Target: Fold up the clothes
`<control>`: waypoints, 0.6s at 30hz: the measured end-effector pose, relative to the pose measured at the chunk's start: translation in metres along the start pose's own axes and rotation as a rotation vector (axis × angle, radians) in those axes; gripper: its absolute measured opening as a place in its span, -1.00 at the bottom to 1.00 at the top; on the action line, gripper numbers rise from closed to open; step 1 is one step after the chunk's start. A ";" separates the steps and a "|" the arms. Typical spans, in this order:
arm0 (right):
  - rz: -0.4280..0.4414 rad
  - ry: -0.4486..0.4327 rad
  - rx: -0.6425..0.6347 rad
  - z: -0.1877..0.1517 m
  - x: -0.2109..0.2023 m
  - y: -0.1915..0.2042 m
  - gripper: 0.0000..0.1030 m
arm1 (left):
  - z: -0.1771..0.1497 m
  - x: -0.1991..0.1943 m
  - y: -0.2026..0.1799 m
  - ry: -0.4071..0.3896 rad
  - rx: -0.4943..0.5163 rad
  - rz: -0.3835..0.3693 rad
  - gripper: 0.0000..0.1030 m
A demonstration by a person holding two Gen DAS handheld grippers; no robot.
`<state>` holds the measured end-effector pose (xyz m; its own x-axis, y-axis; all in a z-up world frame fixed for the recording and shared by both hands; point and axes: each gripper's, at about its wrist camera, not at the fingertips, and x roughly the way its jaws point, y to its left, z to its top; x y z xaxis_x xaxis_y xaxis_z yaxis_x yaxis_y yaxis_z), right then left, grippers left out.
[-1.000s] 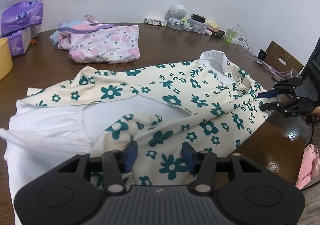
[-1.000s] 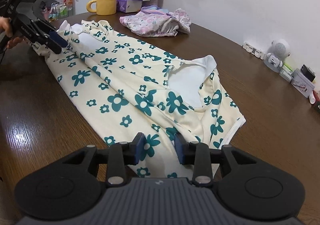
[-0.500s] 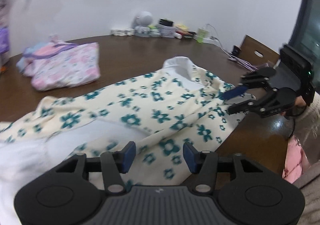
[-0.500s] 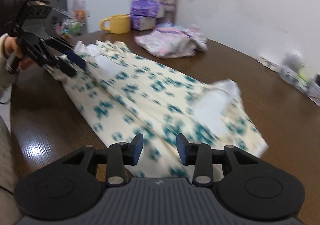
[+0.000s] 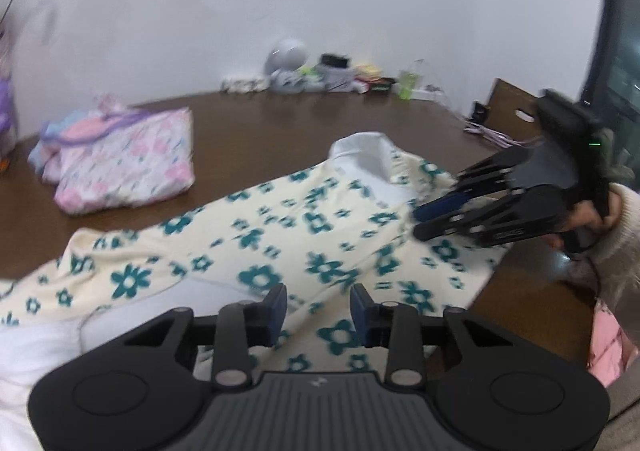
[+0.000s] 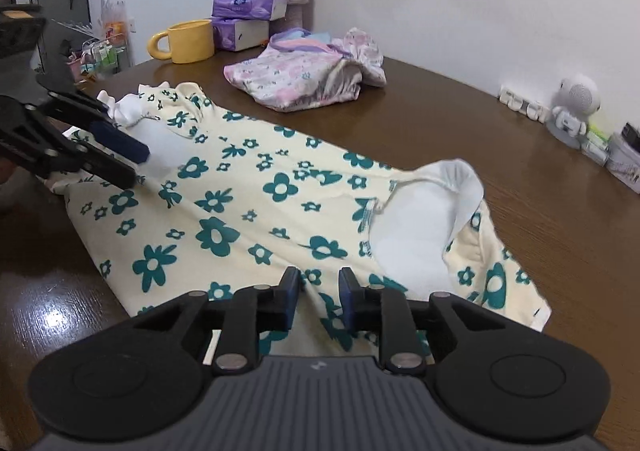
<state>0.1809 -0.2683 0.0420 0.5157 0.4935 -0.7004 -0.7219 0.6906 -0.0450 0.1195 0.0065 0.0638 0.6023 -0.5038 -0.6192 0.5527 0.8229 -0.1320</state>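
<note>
Nowhere legible writing — floral garment, tissue packs

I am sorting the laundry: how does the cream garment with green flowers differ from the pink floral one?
The cream garment lies spread out flat; the pink garment sits bundled in a compact pile. The cream one has large teal flowers, the pink one small pastel ones. Both rest on the brown table.

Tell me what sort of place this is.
Probably a home room: a dark wooden table carries a cream dress with teal flowers, a yellow ceramic mug, purple tissue packs and a folded pink floral garment.
</note>
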 end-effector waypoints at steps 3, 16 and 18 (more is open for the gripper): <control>-0.005 0.006 0.001 -0.002 0.004 0.000 -0.59 | -0.003 -0.006 -0.010 0.002 0.032 0.010 -0.49; -0.076 -0.045 0.085 -0.035 -0.058 0.004 -0.53 | -0.056 -0.084 0.013 0.001 -0.150 0.185 -0.29; -0.104 -0.039 0.116 -0.045 -0.058 0.000 -0.53 | -0.061 -0.102 0.023 -0.010 -0.181 0.254 -0.12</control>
<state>0.1309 -0.3206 0.0504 0.6036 0.4348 -0.6683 -0.6067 0.7943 -0.0312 0.0359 0.0930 0.0773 0.7142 -0.2781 -0.6423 0.2727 0.9557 -0.1107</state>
